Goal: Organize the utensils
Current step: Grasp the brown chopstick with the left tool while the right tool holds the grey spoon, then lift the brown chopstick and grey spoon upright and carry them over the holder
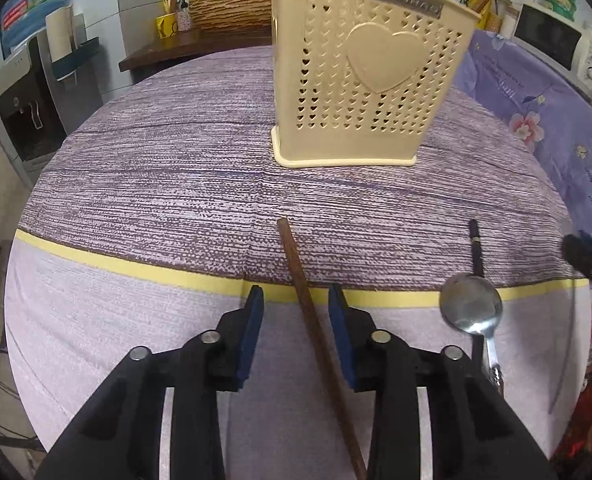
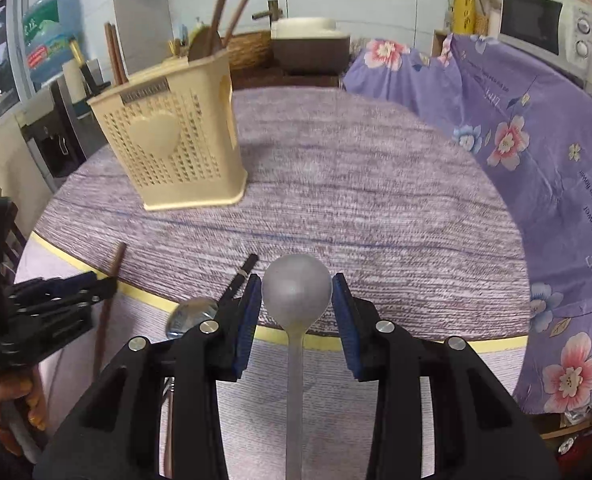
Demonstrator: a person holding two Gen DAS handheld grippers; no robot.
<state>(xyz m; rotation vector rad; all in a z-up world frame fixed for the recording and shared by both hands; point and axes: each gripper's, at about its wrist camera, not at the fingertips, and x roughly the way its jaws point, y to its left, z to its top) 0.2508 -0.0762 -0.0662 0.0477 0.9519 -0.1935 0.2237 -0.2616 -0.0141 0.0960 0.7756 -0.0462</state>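
Fingers of both grippers, left [image 1: 296, 304] and right [image 2: 297, 296], gape empty: one straddles the chopstick [image 1: 316, 332], the other the ladle [image 2: 297, 292], ready for the holder [image 1: 370, 68].

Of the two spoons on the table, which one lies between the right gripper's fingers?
The matte grey spoon with the round bowl: the open right gripper straddles it. The shiny steel spoon lies outside, to the left.
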